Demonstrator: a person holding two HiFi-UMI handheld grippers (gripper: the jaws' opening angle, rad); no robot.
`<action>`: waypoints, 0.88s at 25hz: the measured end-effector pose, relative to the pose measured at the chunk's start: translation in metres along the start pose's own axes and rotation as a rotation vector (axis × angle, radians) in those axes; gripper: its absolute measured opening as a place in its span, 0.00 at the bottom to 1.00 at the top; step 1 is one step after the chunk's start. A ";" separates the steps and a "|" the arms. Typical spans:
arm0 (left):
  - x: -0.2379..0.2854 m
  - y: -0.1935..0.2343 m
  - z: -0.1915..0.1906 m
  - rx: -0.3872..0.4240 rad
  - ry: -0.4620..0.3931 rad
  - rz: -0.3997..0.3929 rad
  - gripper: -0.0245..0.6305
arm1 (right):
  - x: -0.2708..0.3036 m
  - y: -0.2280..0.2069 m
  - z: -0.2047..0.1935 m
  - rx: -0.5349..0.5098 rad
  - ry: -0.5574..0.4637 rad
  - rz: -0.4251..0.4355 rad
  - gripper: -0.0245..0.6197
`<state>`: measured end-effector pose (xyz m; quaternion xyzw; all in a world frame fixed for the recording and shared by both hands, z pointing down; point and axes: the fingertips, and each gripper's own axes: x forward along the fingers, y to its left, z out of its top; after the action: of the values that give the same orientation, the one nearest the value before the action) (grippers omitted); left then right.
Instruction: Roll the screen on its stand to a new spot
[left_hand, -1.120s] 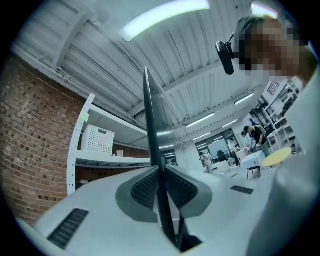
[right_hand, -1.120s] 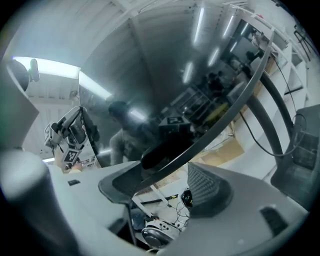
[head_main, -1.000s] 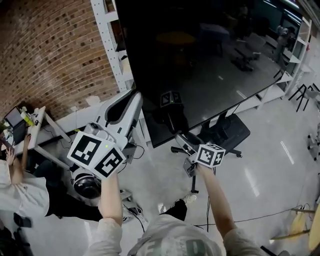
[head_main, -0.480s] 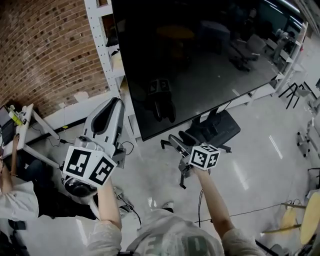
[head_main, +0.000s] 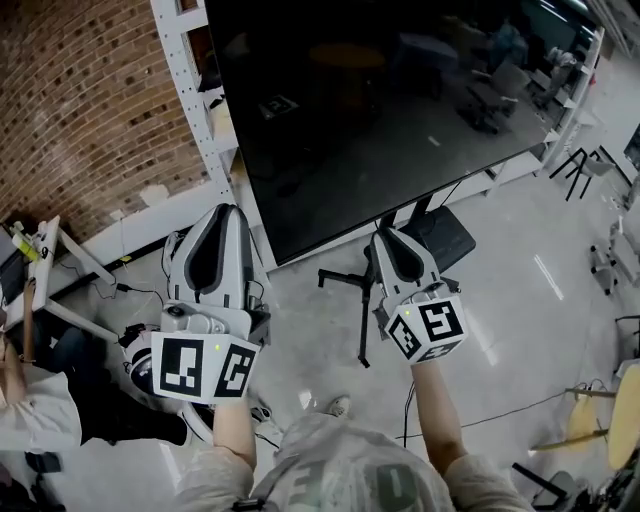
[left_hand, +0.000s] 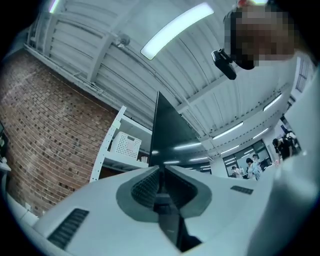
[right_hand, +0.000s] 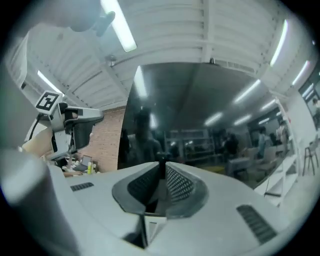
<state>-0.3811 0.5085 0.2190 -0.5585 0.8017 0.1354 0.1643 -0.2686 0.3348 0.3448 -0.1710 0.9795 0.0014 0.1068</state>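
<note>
Red-brown brick wall (head_main: 80, 110) and a white perforated metal shelf rack (head_main: 190, 100) are seen behind the large black flat screen (head_main: 380, 100), which is carried on a dark stand with splayed legs (head_main: 445, 235) over a glossy pale floor (head_main: 520, 300). The 2 grippers are both pointed up at it from below. The left gripper (head_main: 222, 212) is held with its jaws drawn together and nothing is seen clamped; the screen's left edge is met edge-on straight ahead of it. The right gripper (head_main: 388, 235) is faced toward the glass near the lower edge. Its jaws have just been closing and are pressed together, empty. The screen's long axis is laid across both grippers, so the left one is judged nearer to an edge that can be grasped.
</note>
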 end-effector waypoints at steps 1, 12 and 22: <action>-0.002 -0.006 -0.002 0.007 0.004 -0.001 0.10 | -0.007 0.003 0.018 -0.041 -0.039 -0.028 0.10; -0.005 -0.079 -0.051 0.059 0.114 -0.088 0.06 | -0.071 0.029 0.098 -0.312 -0.174 -0.201 0.08; -0.012 -0.103 -0.057 0.075 0.150 -0.139 0.06 | -0.085 0.030 0.092 -0.295 -0.142 -0.220 0.08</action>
<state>-0.2870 0.4611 0.2721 -0.6148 0.7755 0.0516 0.1338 -0.1818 0.3953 0.2714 -0.2904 0.9341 0.1451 0.1488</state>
